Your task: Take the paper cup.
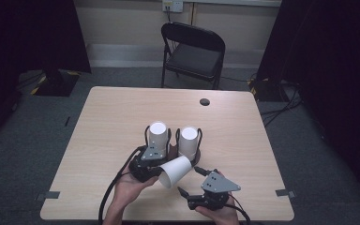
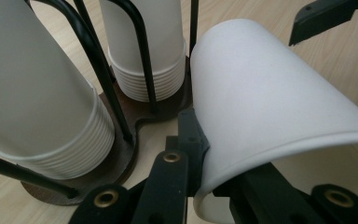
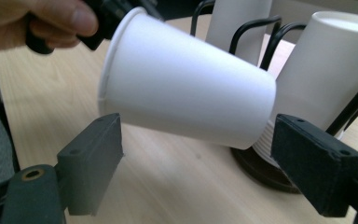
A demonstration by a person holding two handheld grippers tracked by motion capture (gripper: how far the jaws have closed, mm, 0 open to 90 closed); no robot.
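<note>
A wooden table (image 1: 112, 112) holds two stacks of white cups (image 1: 158, 138) in a wire rack (image 1: 174, 140). The left gripper (image 1: 155, 172) pinches the rim of a tilted single cup (image 1: 175, 171). The right gripper (image 1: 190, 185) waits beside it, jaws spread apart.

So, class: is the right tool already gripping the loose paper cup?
No. The right tool is open below the paper cup, which the left tool pinches at its rim.

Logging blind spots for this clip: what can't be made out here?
- Loose cup: inside hidden in the left gripper view, mouth cut off by the bottom edge.
- Cup stacks: count too small in the high view.
- Right gripper: its open jaws blurred in its own view.
</note>
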